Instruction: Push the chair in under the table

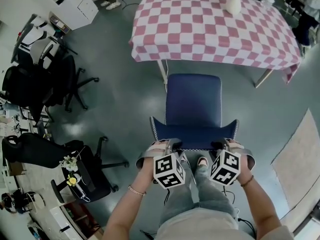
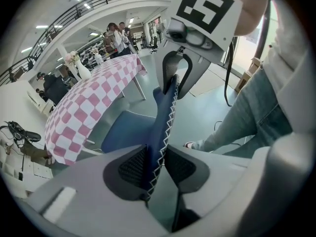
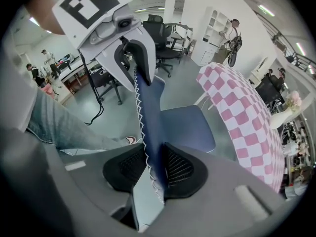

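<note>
A blue chair stands before the table (image 1: pixel 210 29) with the pink-and-white checked cloth, its seat (image 1: pixel 193 101) just short of the table's near edge. The backrest (image 1: pixel 194 134), trimmed with white stitching, faces me. My left gripper (image 1: pixel 170 145) is shut on the backrest's top edge at its left end, and my right gripper (image 1: pixel 223 145) is shut on the right end. In the left gripper view the backrest (image 2: pixel 165 112) runs between the left gripper's (image 2: pixel 155 169) pads to the right gripper (image 2: pixel 173 75). In the right gripper view the right gripper (image 3: pixel 154 168) clamps the same backrest edge (image 3: pixel 148 117).
A white table leg (image 1: pixel 162 74) stands just left of the seat, another (image 1: pixel 263 78) to the right. A white vase (image 1: pixel 233 1) sits on the cloth. Black office chairs (image 1: pixel 50 79) and desks crowd the left side. A pale mat (image 1: pixel 300 154) lies at right.
</note>
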### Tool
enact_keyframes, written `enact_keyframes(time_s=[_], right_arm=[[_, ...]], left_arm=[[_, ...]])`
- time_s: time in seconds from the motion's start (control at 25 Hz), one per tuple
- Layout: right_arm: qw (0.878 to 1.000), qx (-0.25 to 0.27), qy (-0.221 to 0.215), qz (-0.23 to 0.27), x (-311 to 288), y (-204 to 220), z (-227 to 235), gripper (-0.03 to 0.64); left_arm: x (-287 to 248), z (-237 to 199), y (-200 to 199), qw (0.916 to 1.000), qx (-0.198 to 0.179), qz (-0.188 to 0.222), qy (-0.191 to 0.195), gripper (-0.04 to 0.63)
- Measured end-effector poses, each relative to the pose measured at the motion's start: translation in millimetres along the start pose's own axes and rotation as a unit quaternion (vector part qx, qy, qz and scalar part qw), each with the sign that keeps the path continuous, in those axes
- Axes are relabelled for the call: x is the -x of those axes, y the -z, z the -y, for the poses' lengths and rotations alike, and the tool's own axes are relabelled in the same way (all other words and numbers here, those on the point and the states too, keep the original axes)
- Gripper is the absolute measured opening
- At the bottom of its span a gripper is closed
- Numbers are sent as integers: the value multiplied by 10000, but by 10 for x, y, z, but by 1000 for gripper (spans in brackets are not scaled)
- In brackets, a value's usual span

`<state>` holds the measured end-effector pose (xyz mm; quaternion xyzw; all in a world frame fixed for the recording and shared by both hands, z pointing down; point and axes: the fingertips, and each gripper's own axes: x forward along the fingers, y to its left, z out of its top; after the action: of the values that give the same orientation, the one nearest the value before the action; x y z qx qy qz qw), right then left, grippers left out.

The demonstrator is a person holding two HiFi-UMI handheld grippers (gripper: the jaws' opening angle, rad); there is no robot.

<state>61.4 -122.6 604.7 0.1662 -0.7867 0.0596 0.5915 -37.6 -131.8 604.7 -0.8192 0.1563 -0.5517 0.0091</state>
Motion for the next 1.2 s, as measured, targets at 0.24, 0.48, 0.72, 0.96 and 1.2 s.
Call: enact_keyframes(time_s=[0.24, 0.48, 0.72, 0.96, 1.2], right_arm=[[10000, 11, 18, 16, -4, -26, -7, 107], [9998, -27, 95, 147, -23, -154, 28, 107], [9995, -51, 231, 223, -15, -248, 114, 107], [9988, -42, 443, 200, -18, -248, 150, 107], [9988, -29, 461, 176, -12, -253, 187, 107]], left_arm=[[8, -20, 21, 10000, 5, -6, -53, 109], [28, -158, 95, 9997, 128, -99, -169, 117], [52, -297, 101, 9993, 185, -112, -314, 121], [44, -322, 87, 9991, 171, -96, -363, 123], [38, -358, 68, 9991, 259, -58, -342, 130]])
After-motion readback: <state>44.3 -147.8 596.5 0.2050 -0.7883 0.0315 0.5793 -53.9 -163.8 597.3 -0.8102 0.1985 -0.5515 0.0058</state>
